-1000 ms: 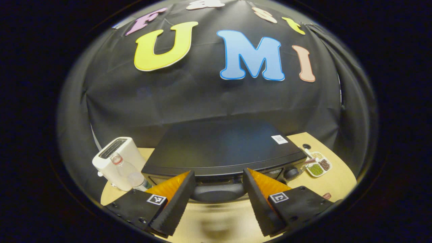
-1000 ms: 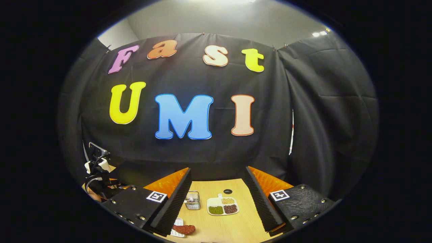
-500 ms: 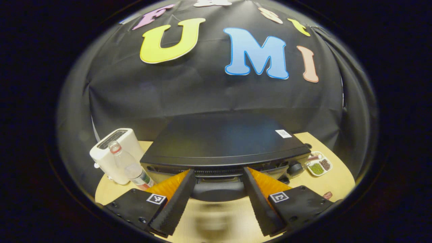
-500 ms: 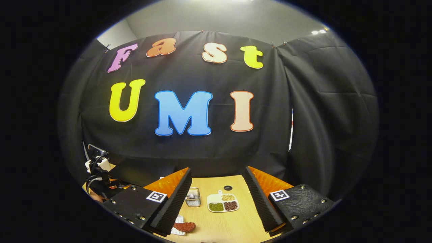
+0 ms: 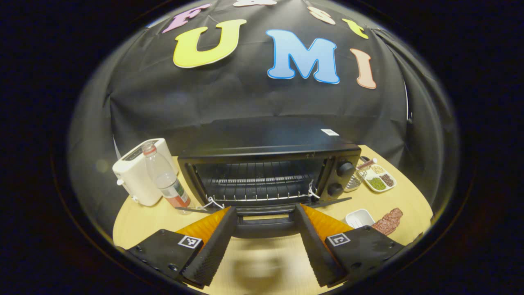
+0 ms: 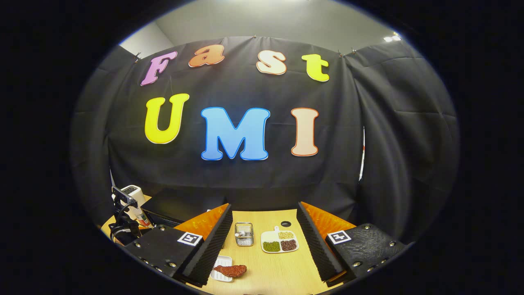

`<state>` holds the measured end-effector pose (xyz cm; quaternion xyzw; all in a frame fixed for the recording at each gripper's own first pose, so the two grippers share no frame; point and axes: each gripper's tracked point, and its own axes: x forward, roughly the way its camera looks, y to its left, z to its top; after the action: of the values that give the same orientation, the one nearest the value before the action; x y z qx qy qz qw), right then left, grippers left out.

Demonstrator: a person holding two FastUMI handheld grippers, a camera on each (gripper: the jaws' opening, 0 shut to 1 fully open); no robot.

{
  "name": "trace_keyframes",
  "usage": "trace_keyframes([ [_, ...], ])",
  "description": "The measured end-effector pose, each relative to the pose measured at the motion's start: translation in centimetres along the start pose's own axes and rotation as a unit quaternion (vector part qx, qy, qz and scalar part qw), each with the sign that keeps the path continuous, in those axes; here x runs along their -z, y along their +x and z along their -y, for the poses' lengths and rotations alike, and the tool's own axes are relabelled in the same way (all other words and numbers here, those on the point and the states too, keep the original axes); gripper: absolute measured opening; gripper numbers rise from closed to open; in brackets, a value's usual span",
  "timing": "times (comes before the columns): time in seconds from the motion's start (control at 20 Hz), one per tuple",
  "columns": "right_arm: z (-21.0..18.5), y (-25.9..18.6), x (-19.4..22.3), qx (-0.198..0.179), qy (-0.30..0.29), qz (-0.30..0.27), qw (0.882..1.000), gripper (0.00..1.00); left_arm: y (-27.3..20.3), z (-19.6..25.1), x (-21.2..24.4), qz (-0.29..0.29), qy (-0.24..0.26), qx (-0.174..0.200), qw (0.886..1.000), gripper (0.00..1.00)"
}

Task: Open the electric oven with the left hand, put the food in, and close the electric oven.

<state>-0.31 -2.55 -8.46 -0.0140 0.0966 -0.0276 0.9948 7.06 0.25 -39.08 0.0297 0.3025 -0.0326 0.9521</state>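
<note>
The black electric oven stands mid-table with its door swung down, so the wire rack inside shows. My left gripper is open, and the door handle lies between its spread fingers. The food, a reddish-brown piece of meat, lies by a small white dish right of the oven. In the right gripper view the meat rests at the dish's edge, below and left of my open right gripper, which holds nothing.
A white toaster and a plastic bottle stand left of the oven. A divided plate of beans and a small wire basket sit toward the back right. Bare tabletop lies in front of them.
The oven door has swung from shut to wide open, with the left gripper coming down and back with the handle. The right gripper has barely shifted.
</note>
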Motion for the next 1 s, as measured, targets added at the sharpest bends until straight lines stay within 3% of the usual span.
trace_keyframes([
  [0.35, -0.8, -0.9, 1.4, -0.008, -0.015, -0.016, 1.000, 0.96, -0.8, -0.1, 3.4, -0.006, 0.019, 0.011, 1.000, 0.95],
  [0.55, -1.3, -1.2, 2.5, -0.014, -0.018, -0.028, 0.999, 0.96, -0.7, -0.1, 5.9, -0.016, 0.010, 0.019, 1.000, 0.99],
  [0.65, -2.0, -1.1, 3.4, -0.027, -0.021, -0.033, 0.999, 0.96, -0.7, -1.3, 7.2, -0.025, 0.022, 0.003, 0.999, 0.95],
  [0.75, -2.3, -1.1, 5.1, -0.039, -0.017, -0.052, 0.998, 0.96, -1.1, -1.5, 6.3, -0.015, 0.015, 0.002, 1.000, 0.92],
  [0.8, -2.4, -1.0, 6.2, -0.048, -0.009, -0.070, 0.996, 0.92, -1.6, -1.6, 5.5, -0.006, 0.012, 0.002, 1.000, 0.95],
  [0.85, -2.6, -1.0, 7.3, -0.059, 0.006, -0.088, 0.994, 0.96, -2.2, -1.7, 4.2, 0.006, 0.010, 0.002, 1.000, 0.92],
  [0.9, -2.8, -1.1, 8.2, -0.071, 0.025, -0.103, 0.992, 0.96, -3.1, -1.6, 2.6, 0.022, 0.007, 0.002, 1.000, 0.95],
  [1.0, -2.0, -0.6, 10.4, -0.081, 0.059, -0.131, 0.986, 0.96, -5.2, -1.5, -1.3, 0.064, -0.007, 0.002, 0.998, 0.92],
])
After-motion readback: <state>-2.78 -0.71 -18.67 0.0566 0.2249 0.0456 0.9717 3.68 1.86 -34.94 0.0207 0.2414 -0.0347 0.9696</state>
